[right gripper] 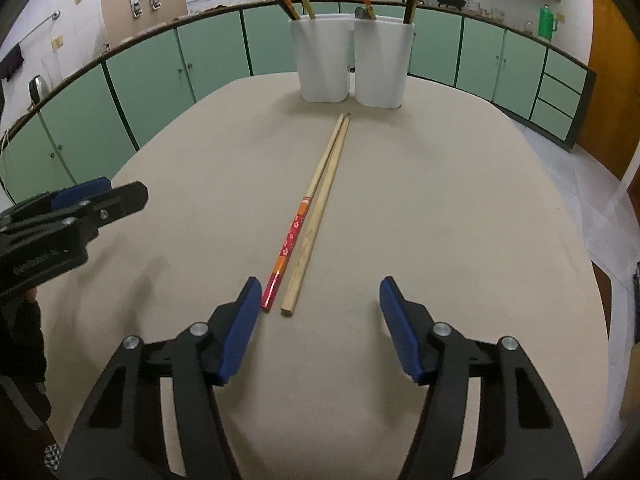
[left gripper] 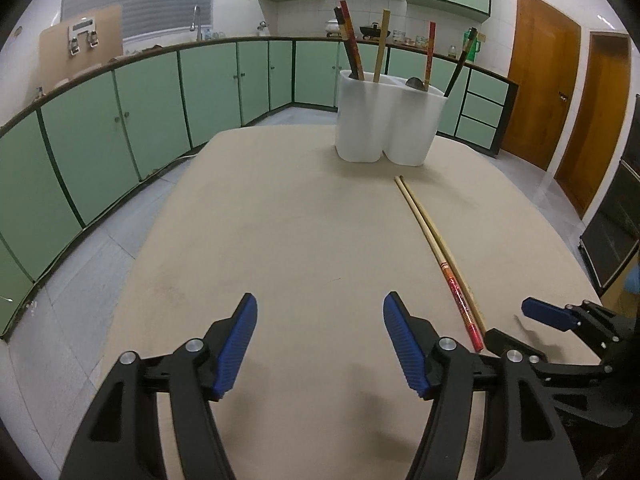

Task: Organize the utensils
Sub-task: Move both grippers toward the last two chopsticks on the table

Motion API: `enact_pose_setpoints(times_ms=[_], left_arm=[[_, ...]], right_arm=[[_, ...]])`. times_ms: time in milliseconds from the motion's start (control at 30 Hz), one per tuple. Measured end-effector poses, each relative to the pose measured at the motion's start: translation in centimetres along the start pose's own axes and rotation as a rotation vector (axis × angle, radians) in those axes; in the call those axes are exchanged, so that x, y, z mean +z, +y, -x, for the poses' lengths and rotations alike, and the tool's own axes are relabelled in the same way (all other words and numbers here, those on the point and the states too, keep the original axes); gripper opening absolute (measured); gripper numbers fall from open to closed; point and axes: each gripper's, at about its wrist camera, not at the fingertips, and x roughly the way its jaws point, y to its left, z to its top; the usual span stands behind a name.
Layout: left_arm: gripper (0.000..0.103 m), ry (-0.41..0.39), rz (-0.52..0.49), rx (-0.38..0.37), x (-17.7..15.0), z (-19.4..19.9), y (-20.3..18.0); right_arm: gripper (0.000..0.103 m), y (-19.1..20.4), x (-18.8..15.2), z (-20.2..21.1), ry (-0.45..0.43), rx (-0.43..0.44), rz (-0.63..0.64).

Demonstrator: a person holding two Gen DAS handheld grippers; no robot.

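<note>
while both claws (left (left gripper: 320, 340), right (right gripper: 320, 328)) gape, chopsticks (right gripper: 316, 208) lie before holder (right gripper: 352, 64).

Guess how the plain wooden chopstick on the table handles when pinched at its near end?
The plain wooden chopstick looks thin and straight: probably stiff and light. It touches the red-patterned chopstick, so the right claw may nudge both. Held by one end, it may pivot.

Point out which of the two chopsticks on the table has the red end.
The patterned chopstick, lying left of the plain wooden chopstick in the right wrist view; its near end is red and orange.
</note>
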Motion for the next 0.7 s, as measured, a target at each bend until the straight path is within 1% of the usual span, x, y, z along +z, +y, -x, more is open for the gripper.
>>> enact_pose_setpoints(times_ms=[67, 133, 233, 333, 400, 433, 500, 533, 567, 633, 700], left_arm=[[0.065, 0.0, 0.001, -0.001, 0.0, 0.0, -0.1], [0.066, 0.002, 0.001, -0.001, -0.1, -0.1, 0.0], [0.066, 0.005, 0.004, -0.001, -0.1, -0.2, -0.1], [0.066, 0.007, 0.004, -0.006, -0.2, -0.3, -0.2], [0.066, 0.008, -0.003, -0.008, -0.2, -0.3, -0.3], [0.066, 0.008, -0.007, -0.007, -0.2, -0.2, -0.4], [0.067, 0.008, -0.008, -0.009, -0.2, -0.2, -0.4], [0.067, 0.009, -0.008, -0.011, -0.2, -0.2, -0.5], [0.067, 0.009, -0.007, -0.013, -0.1, -0.2, -0.6], [0.067, 0.011, -0.01, -0.017, -0.1, -0.2, -0.8], [0.067, 0.014, -0.013, -0.021, -0.2, -0.3, -1.2]], right_arm=[[0.055, -0.4, -0.2, -0.2, 0.013, 0.007, -0.016], [0.053, -1.1, -0.1, -0.2, 0.015, -0.01, -0.033], [0.052, -2.2, 0.0, 0.0, 0.017, -0.027, -0.061], [0.05, -2.7, -0.1, 0.2, 0.018, -0.008, -0.085], [0.049, -2.5, 0.0, 0.2, 0.016, 0.028, -0.098], [0.046, -2.3, -0.1, 0.2, 0.017, 0.037, -0.097], [0.038, -1.6, -0.1, 0.0, 0.013, 0.033, -0.066], [0.031, -1.3, -0.2, 0.0, 0.012, 0.027, -0.049], [0.022, -1.0, -0.3, 0.0, 0.01, 0.026, -0.035], [0.007, -1.0, -0.3, 0.0, 0.014, 0.047, -0.033], [0.007, -1.2, -0.3, 0.0, 0.013, 0.058, -0.042]])
